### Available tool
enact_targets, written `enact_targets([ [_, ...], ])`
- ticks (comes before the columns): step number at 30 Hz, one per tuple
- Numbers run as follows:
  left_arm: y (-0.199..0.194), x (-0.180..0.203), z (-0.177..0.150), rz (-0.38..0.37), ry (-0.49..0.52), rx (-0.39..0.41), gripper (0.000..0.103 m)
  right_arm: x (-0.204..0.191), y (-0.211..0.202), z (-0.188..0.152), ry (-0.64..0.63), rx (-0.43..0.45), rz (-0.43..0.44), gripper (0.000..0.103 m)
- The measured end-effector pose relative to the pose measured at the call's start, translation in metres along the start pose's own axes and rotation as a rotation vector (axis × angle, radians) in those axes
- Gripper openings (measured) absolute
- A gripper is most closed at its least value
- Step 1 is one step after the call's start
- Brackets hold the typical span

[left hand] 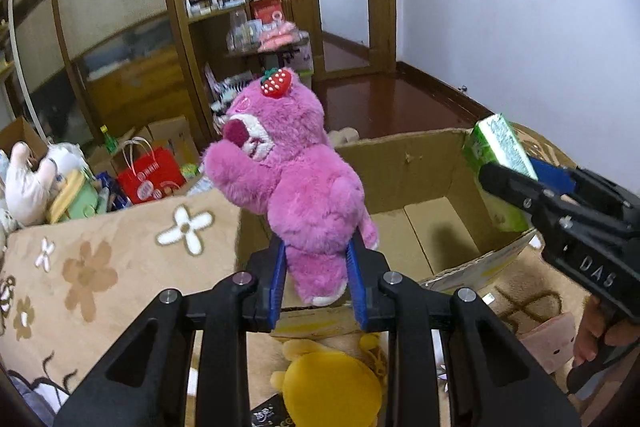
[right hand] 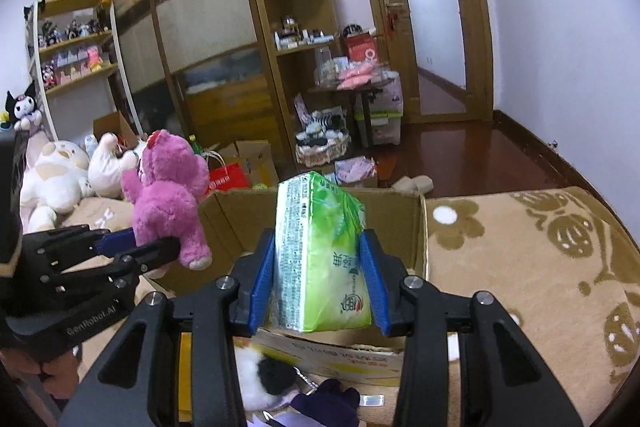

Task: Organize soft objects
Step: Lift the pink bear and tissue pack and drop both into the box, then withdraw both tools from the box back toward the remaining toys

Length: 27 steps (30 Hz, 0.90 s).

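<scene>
Blue-padded fingers (left hand: 280, 281) of our left gripper (left hand: 317, 279) clamp the lower body of a pink plush bear (left hand: 288, 163), which leans up and to the left with a red strawberry (left hand: 275, 81) on its head. We hold it above the near left corner of an open cardboard box (left hand: 400, 159), whose floor shows bare brown card. Our right gripper (right hand: 320, 279) pinches a green tissue pack (right hand: 320, 255) between its own blue pads (right hand: 262, 283), the pack standing on end over the box's near edge. From the left wrist view we see that same pack at the box's right wall, with a hand (left hand: 592, 331) on the trigger below. The box sits on a beige blanket (left hand: 100, 259) patterned with brown and white flowers. Just under our left gripper lies a yellow plush toy (left hand: 332, 383). Under the right one lie a white and black plush (right hand: 264, 375) and a dark purple toy (right hand: 328, 403). Further off on the left, white plush animals (right hand: 56, 175) and a red paper bag (left hand: 150, 175) crowd the floor before a wooden wardrobe (right hand: 200, 19).
</scene>
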<state>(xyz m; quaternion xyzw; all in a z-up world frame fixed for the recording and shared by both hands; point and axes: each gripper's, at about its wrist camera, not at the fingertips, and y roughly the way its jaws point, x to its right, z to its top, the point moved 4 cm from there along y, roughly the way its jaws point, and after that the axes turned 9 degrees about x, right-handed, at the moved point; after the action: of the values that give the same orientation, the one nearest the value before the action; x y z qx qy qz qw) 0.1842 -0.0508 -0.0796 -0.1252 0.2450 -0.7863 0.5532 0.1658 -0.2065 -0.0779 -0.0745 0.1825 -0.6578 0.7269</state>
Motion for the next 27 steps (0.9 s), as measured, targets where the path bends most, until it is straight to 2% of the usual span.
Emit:
enact_targets([
  [10,0.011,-0.006,-0.012,0.024,-0.016,-0.062,0.031,0.005,0.015,-0.016,0.004,-0.058,-0.005,0.048],
  [12,0.008,-0.008,-0.013,0.027,-0.025,-0.066,0.04,0.005,0.011,-0.014,0.003,-0.048,-0.01,0.062],
  [13,0.006,-0.009,-0.013,0.03,-0.029,-0.066,0.049,0.006,0.009,-0.013,0.005,-0.042,-0.012,0.065],
  [14,0.003,-0.01,-0.012,0.035,-0.033,-0.06,0.053,0.006,0.006,-0.013,0.009,-0.035,-0.014,0.069],
  [16,-0.003,-0.012,-0.011,0.045,-0.03,-0.046,0.054,0.007,0.001,-0.012,0.019,-0.03,-0.011,0.071],
  [19,-0.011,-0.012,-0.007,0.051,-0.024,-0.039,0.058,0.007,-0.009,-0.01,0.023,-0.02,-0.023,0.086],
  [23,-0.026,-0.016,-0.006,0.061,-0.023,-0.029,0.073,0.004,-0.026,-0.004,0.016,0.005,-0.04,0.101],
  [25,-0.034,-0.017,-0.007,0.059,-0.024,-0.036,0.08,0.003,-0.036,-0.001,0.013,0.02,-0.047,0.103],
  [27,-0.041,-0.019,-0.008,0.06,-0.03,-0.04,0.082,0.0,-0.045,0.002,0.013,0.028,-0.052,0.103],
])
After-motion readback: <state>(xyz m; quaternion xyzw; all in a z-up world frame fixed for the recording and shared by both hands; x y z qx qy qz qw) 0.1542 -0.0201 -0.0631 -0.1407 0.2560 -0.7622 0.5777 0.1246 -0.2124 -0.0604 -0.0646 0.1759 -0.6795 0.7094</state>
